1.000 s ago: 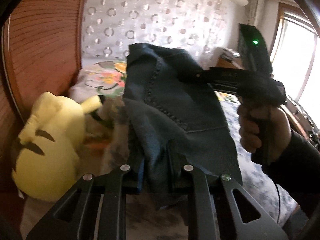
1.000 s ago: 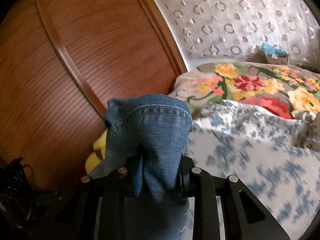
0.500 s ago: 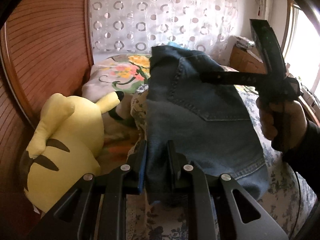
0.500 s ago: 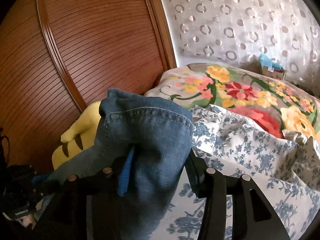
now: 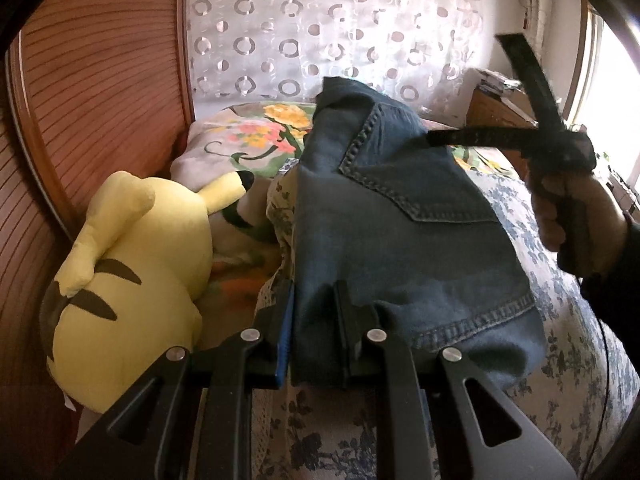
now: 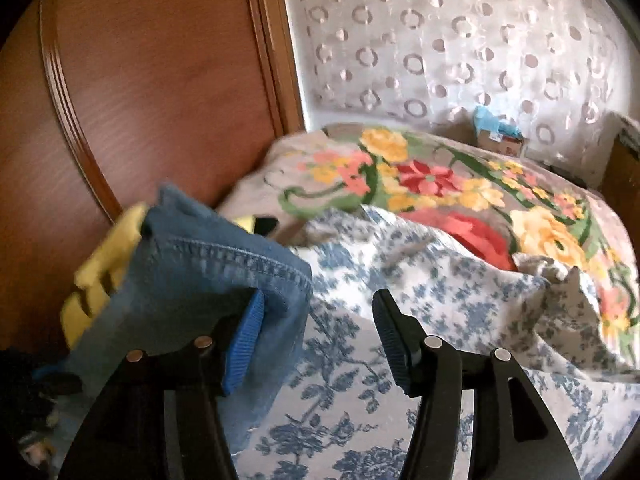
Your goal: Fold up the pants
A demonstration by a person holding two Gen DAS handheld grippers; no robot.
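Note:
The blue denim pants [image 5: 392, 232] lie bunched on the bed, back pocket and hem up. My left gripper [image 5: 314, 312] is shut on a fold of their near edge. In the left wrist view a hand holds my right gripper [image 5: 434, 138] at the far side of the pants. In the right wrist view my right gripper [image 6: 318, 332] has its jaws opening; the denim [image 6: 208, 268] hangs over the left blue pad [image 6: 246, 340] and is free of the right pad, so the gap shows the bedsheet.
A yellow plush toy [image 5: 136, 280] lies left of the pants against the brown wooden headboard [image 5: 92, 100]. A floral blanket [image 6: 440, 184] and blue-and-white sheet [image 6: 420, 304] cover the bed. A small box [image 6: 500, 136] sits by the dotted curtain.
The right gripper's jaws spread apart and the denim slipped off to the left. Both grippers sank toward the bed, and the pants settled lower and flatter on it.

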